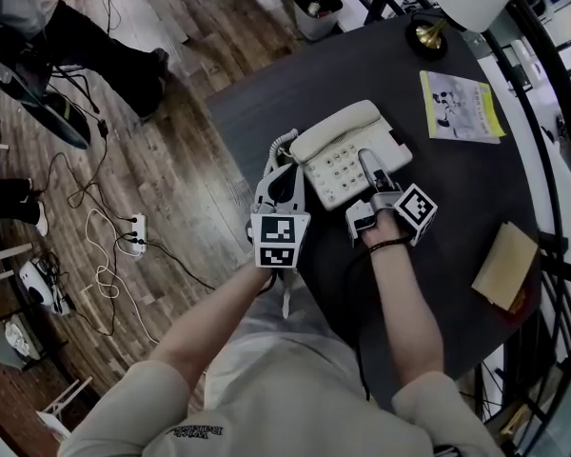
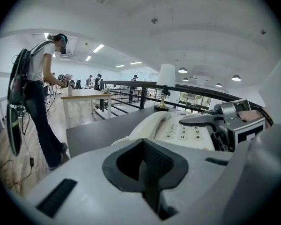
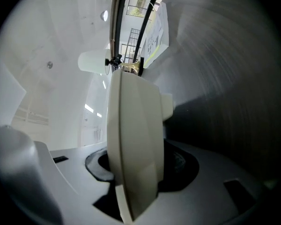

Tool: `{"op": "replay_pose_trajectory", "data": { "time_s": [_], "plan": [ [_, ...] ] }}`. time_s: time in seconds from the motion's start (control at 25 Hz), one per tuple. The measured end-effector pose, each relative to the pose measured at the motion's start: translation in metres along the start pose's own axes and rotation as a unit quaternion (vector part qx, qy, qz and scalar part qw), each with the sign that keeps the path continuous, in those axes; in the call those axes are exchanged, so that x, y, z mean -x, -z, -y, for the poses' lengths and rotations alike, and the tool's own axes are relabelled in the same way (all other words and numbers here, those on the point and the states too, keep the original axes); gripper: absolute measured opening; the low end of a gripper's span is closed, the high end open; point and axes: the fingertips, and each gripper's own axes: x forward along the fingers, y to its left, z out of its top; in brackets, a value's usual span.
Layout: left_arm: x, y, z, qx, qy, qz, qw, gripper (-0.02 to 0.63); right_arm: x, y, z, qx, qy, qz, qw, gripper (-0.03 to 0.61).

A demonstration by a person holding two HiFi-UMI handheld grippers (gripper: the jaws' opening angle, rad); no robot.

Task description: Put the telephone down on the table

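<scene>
A cream telephone (image 1: 338, 155) with its handset (image 1: 335, 127) on the cradle is over the near left part of the dark round table (image 1: 457, 236). I cannot tell whether its base touches the top. My right gripper (image 1: 371, 165) is shut on the telephone's near edge, and in the right gripper view that cream edge (image 3: 131, 139) stands between the dark pads. My left gripper (image 1: 287, 168) is beside the telephone's left side, near the coiled cord (image 1: 282, 142). Its jaws look shut with nothing between them (image 2: 147, 172). The keypad (image 2: 185, 132) lies ahead to its right.
A yellow booklet (image 1: 460, 106) lies at the table's far right and a brown pad (image 1: 502, 265) at its right edge. A brass-footed lamp (image 1: 426, 34) stands at the back. A black railing (image 1: 552, 160) runs along the right. Cables and a power strip (image 1: 133, 234) are on the floor. A person (image 2: 37, 93) stands off to the left.
</scene>
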Motion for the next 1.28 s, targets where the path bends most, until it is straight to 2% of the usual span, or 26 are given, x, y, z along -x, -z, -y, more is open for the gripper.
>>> {"op": "replay_pose_trajectory", "data": {
  "time_s": [0.28, 0.56, 0.72, 0.96, 1.12, 1.28],
  "plan": [
    [-0.001, 0.016, -0.009, 0.003, 0.001, -0.028, 0.9996, 0.005, -0.006, 0.002, -0.001, 0.051, 0.023, -0.004, 0.998, 0.198],
    [0.006, 0.025, -0.009, -0.002, 0.000, -0.045, 0.9990, 0.005, -0.008, 0.006, -0.002, 0.073, 0.060, 0.003, 0.996, 0.199],
    [0.010, 0.027, -0.005, -0.001, 0.002, -0.045, 0.9990, 0.005, -0.006, 0.005, 0.001, 0.076, 0.068, -0.002, 0.995, 0.201],
    [0.016, 0.029, 0.003, 0.001, 0.009, -0.046, 0.9989, 0.005, -0.004, 0.007, 0.004, 0.052, 0.069, -0.007, 0.996, 0.204],
    [0.018, 0.031, 0.006, -0.005, 0.014, -0.048, 0.9988, 0.005, -0.003, 0.009, 0.002, 0.039, 0.102, -0.023, 0.994, 0.206],
    [0.023, 0.029, 0.006, -0.002, 0.011, -0.047, 0.9988, 0.005, -0.002, 0.005, -0.005, 0.051, 0.137, -0.022, 0.989, 0.224]
  ]
}}
